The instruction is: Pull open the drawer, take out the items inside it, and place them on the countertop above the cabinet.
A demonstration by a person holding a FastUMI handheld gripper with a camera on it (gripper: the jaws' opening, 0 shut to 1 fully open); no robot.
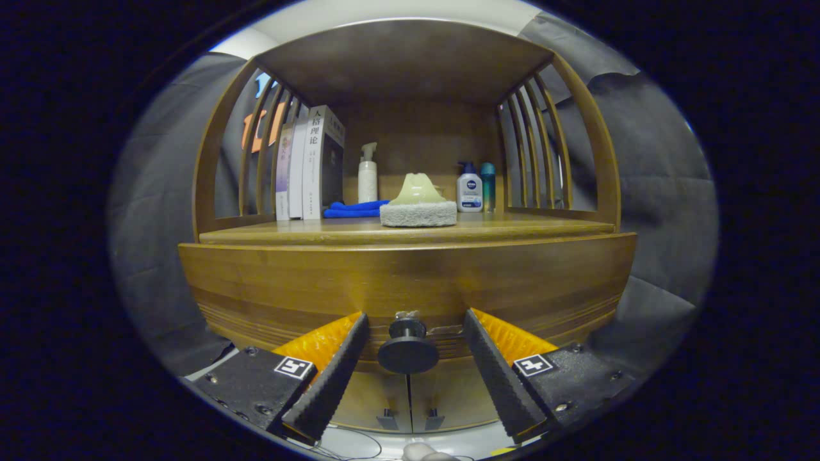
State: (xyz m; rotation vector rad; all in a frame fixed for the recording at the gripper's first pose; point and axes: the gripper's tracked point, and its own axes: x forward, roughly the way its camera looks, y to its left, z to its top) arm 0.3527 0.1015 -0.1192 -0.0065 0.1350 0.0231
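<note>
Your gripper [408,358] sits low in the frame with its fingers spread wide, and the drawer's round dark knob [408,347] is right between them, neither finger touching it. The drawer [410,282] is a curved wooden front across the middle, looks closed, so whatever's inside is hidden. On the countertop [525,225] above: a sponge [418,208] in the centre, books [311,166] at left, a blue cloth [352,209], and some bottles [471,187] at the back.

Wooden countertop [512,228] with books [311,169], cloth [352,209], sponge [418,213], bottles [469,187].
</note>
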